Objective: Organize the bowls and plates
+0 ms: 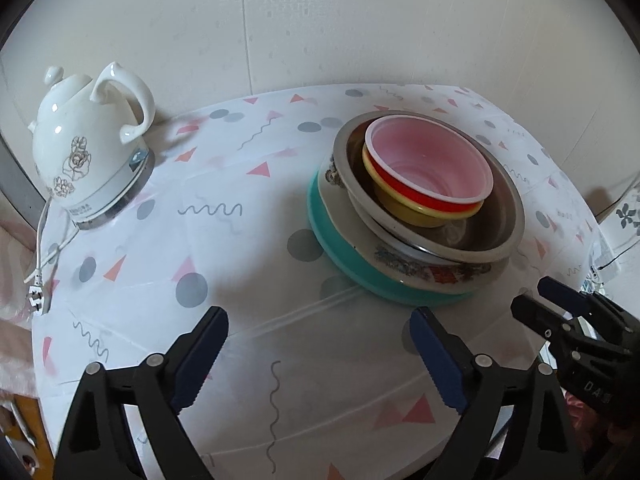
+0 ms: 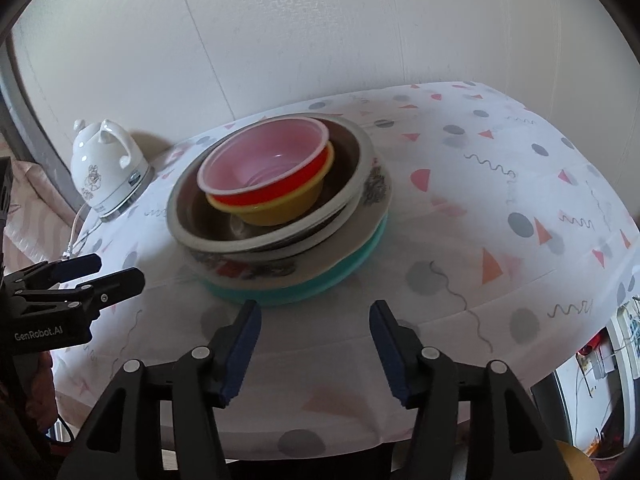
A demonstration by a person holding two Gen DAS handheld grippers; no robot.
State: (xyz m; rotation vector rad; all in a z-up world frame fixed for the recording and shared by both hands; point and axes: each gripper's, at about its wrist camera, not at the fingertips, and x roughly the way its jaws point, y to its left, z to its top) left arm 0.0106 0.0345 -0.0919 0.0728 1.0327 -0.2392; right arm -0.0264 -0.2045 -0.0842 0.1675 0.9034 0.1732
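Your bench [image 1: 256, 248] fills both views under a patterned cloth; the kettle [image 1: 86, 152] stands upper left in the left view; right of centre sits one stack, teal plate [image 1: 340, 256] at the bottom, floral plate [image 1: 424, 270], steel bowl [image 1: 500, 216], yellow bowl [image 1: 404, 208], red bowl [image 1: 424, 160] on top; your left tool [image 1: 320, 356] and right tool [image 2: 314, 346] hang wide open, holding nothing, low in frame near the stack.

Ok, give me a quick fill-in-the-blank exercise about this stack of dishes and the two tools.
1. The bottom piece of the stack is a ____ plate.
2. The topmost bowl has a ____ inside.
3. The white kettle stands to the stack's ____ in both views.
4. Both the left tool and right tool are ____.

Missing words: teal; pink; left; open
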